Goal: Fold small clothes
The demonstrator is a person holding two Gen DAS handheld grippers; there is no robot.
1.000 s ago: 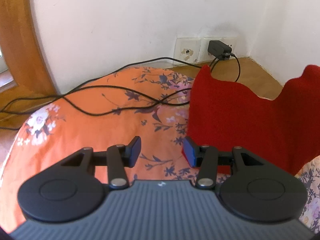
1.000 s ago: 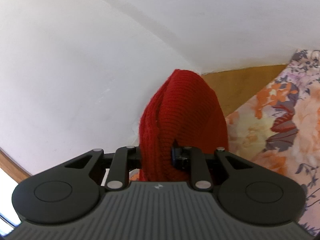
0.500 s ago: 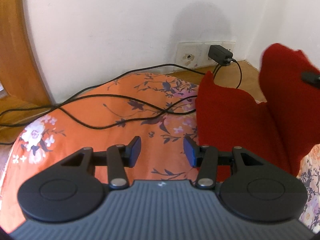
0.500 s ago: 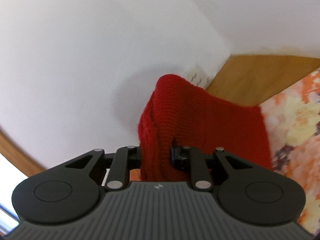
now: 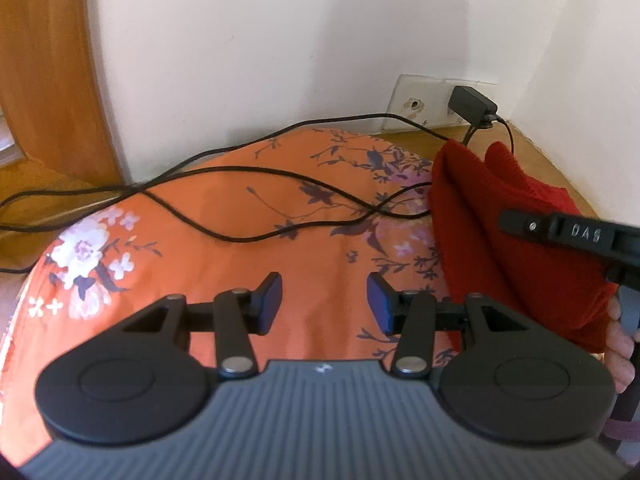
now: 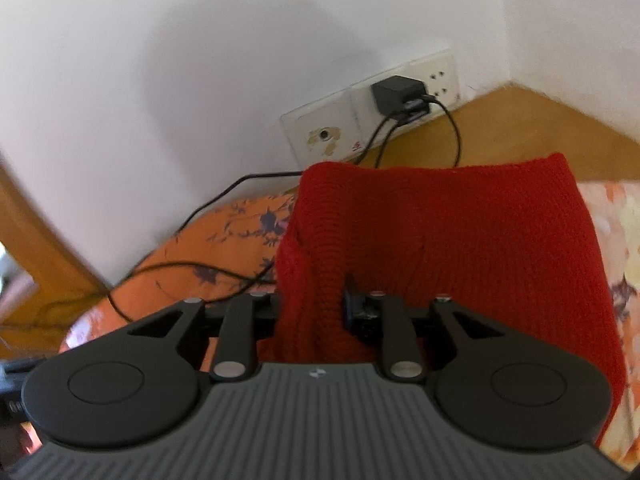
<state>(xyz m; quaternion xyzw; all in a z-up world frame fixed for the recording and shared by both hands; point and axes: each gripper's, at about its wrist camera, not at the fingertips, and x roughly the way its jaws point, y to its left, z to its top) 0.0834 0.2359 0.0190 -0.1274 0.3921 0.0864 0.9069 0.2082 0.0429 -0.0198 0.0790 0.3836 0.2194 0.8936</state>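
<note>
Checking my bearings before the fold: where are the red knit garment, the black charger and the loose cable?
red knit garment (image 6: 460, 236), right wrist view, flat knit panel.
black charger (image 6: 398, 94), right wrist view, plug body.
loose cable (image 5: 240, 236), left wrist view, low loop.

The right gripper (image 6: 310, 312), clamped on the red knit (image 6: 460, 240), swings it down from the wall toward the orange sheet (image 5: 280, 240), doubling it over.

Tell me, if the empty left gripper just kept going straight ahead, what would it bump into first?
Probably the orange flowered bedspread: the open left gripper points slightly down at it. The black cable lies just beyond, though depth is hard to judge.
</note>
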